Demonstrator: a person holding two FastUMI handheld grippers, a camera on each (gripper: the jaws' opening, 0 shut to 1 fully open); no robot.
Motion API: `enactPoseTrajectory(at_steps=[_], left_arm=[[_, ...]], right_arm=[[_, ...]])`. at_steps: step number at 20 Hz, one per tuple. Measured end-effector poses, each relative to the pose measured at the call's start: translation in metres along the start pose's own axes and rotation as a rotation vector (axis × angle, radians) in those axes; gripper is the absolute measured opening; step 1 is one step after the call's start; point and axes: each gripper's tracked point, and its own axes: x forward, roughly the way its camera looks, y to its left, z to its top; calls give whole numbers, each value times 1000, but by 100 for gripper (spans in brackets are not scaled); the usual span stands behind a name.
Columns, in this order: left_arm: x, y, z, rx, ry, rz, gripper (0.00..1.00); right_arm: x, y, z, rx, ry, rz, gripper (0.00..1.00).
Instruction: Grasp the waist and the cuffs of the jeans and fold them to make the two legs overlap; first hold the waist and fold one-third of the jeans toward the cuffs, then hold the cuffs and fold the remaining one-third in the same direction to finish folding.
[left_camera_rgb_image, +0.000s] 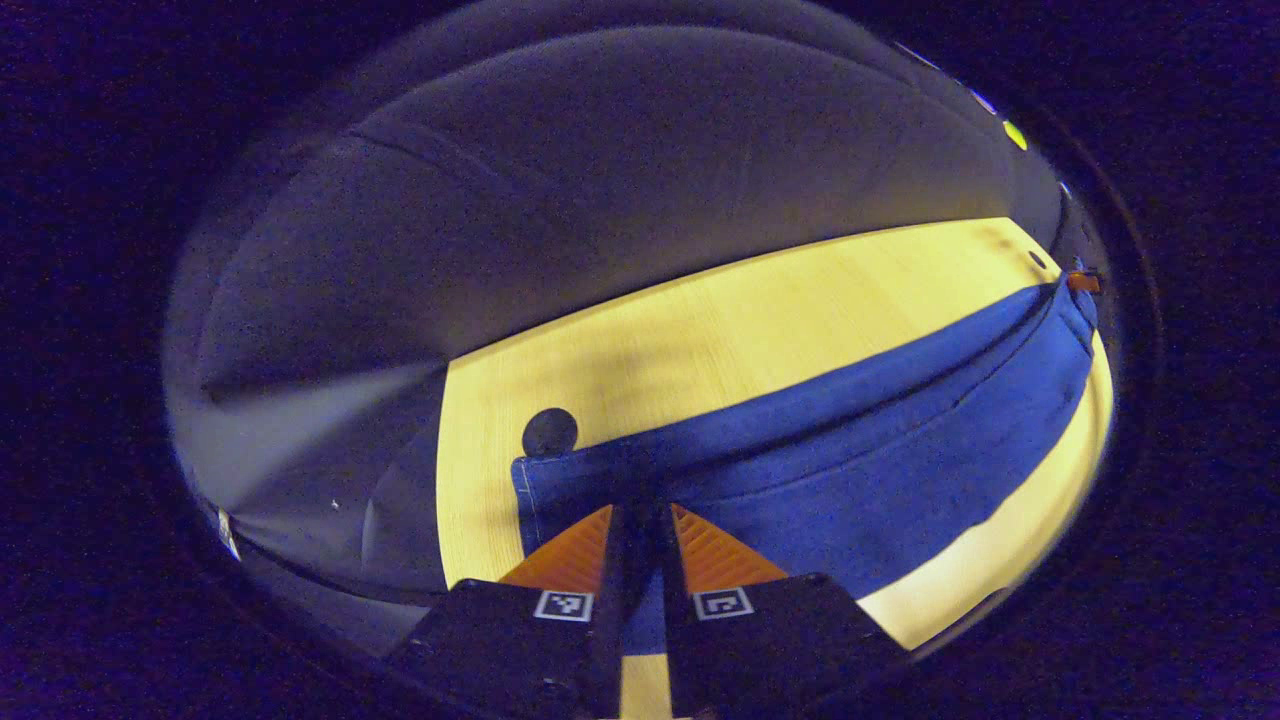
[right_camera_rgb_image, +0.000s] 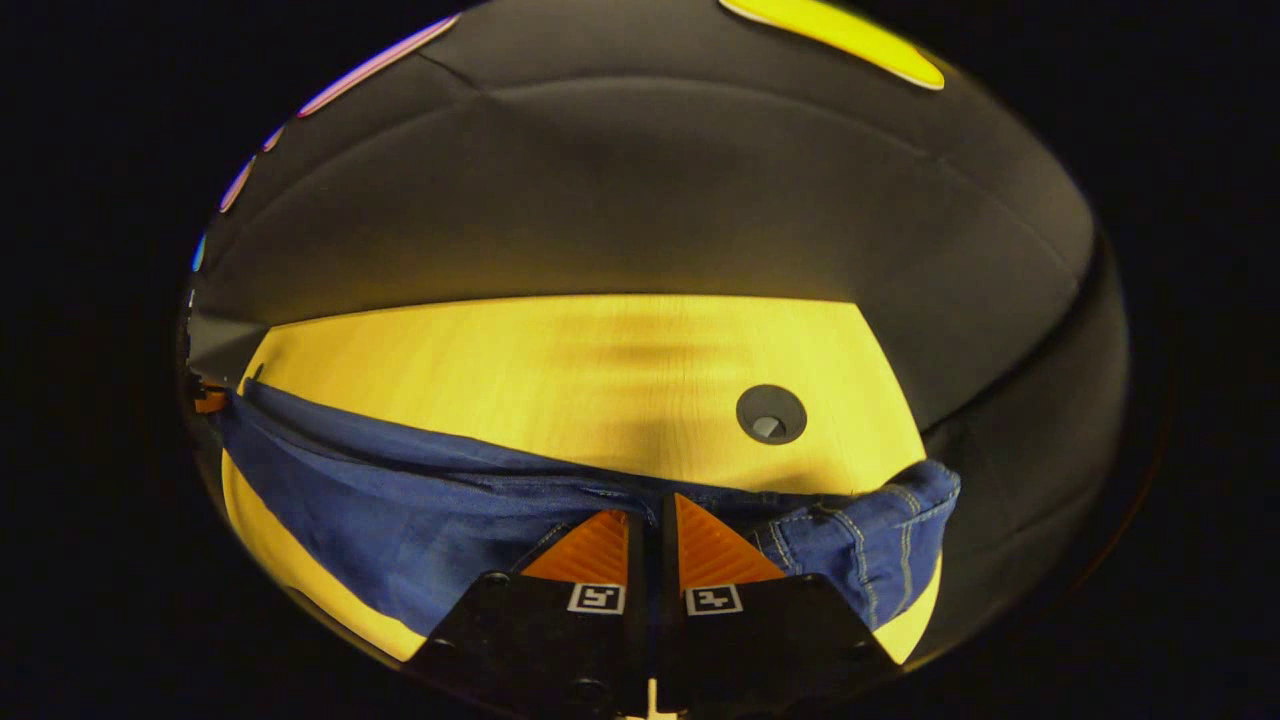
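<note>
Both tongs, left (left_camera_rgb_image: 640, 515) and right (right_camera_rgb_image: 652, 510), pinching unlabelled jeans (left_camera_rgb_image: 850, 450).

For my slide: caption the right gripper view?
Right tongs pinch jeans over the table.

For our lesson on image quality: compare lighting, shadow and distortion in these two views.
Left gripper view: dim and grainy, the jeans bowed by the fisheye, soft shadow on the table. Right gripper view: brighter and sharper, denim stitching crisp, a shadow band across the table, its far edge curved.
</note>
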Motion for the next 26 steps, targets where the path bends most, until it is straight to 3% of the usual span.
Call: enactPoseTrajectory(at_steps=[2, 3, 4, 6, 7, 9, 11, 15, 18, 24, 26], left_arm=[[6, -16, 5, -78, -59, -50, 74], [4, -19, 12, -96, -101, -53, 87], [-4, -20, 22, -106, -149, -56, 100], [-28, -18, 44, -139, -245, -78, 98], [-40, -16, 46, -161, -282, -94, 98], [-59, -13, 42, -191, -352, -153, 98], [-72, -6, 39, -197, -409, -194, 99], [-77, -8, 35, -218, -442, -272, 99], [-79, -1, 45, -200, -448, -307, 98], [-80, -4, 44, -153, -415, -318, 98], [-77, -6, 41, -129, -402, -312, 98]], right_arm=[[5, 3, 2, 74, 4, 13, 16], [2, 12, 10, 135, -12, 55, 22], [-7, 24, 21, 204, -39, 124, 45], [-33, 38, 45, 307, -94, 208, 93], [-33, 28, 50, 329, -130, 237, 98], [-59, 8, 58, 360, -172, 238, 99], [-80, -23, 48, 441, -183, 180, 99], [-97, -84, -2, 748, -98, 145, 99], [-85, -100, -35, 975, -70, 112, 98], [-85, -113, -48, 1155, -112, 102, 97], [-86, -116, -59, 1115, -106, 78, 99]])
